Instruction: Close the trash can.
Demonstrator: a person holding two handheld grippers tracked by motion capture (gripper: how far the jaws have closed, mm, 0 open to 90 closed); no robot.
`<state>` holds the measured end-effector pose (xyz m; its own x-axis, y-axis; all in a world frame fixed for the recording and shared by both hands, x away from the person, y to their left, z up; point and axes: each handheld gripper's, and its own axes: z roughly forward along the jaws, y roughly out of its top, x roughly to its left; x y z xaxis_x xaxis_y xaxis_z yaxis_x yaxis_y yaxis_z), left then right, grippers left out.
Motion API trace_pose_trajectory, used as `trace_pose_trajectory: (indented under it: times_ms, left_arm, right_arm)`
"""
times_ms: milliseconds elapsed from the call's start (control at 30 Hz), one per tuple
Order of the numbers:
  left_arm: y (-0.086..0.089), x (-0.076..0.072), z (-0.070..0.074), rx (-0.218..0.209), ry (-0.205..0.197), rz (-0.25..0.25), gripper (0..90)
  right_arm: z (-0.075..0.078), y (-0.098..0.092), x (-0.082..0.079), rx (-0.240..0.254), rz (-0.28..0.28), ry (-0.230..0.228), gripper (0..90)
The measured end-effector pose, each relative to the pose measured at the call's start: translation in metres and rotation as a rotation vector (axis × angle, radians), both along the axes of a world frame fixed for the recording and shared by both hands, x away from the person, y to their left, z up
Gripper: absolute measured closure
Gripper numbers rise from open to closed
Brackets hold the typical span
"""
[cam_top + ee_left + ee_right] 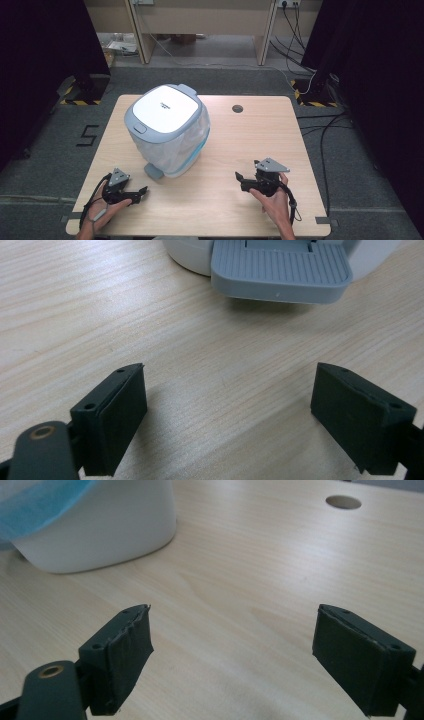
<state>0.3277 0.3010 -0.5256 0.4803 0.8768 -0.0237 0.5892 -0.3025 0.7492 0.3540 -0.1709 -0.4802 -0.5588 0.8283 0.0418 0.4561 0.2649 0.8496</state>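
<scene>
Both jaws stand wide apart and hold nothing: left hand-held gripper (141, 192), right hand-held gripper (238, 178), near the white bin (165, 129).

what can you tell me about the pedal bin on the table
The pedal bin is a squarish white tub that looks like plastic, with rounded corners and a grey-rimmed white lid, shut, bearing a small dark mark. A thin liner with a blue edge drapes over its sides. A ribbed grey foot pedal juts from its base toward the person. It stands upright on the left half of the wooden table; neither tool touches it.
</scene>
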Motion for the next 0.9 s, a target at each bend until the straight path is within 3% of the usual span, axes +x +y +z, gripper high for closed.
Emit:
trace_pose_trajectory:
  times_ms: [167,633,700,767,900]
  left_arm:
    - [0.000,0.000,0.000,-0.001,0.000,0.000,13.7]
    - [0.000,0.000,0.000,-0.001,0.000,0.000,13.8]
    - [0.000,0.000,0.000,-0.001,0.000,0.001,13.8]
    - [0.000,0.000,0.000,-0.001,0.001,0.000,13.8]
    - [0.000,0.000,0.000,-0.002,0.000,0.001,13.8]
  right_arm:
    - [-0.015,0.002,-0.005,-0.035,0.010,0.054,16.1]
    - [-0.031,-0.014,-0.013,-0.085,-0.036,0.129,16.0]
    - [-0.036,-0.014,-0.012,-0.117,-0.036,0.156,14.8]
    - [-0.037,-0.012,-0.012,-0.151,-0.036,0.154,14.5]
    - [-0.037,-0.011,-0.012,-0.161,-0.035,0.153,14.0]
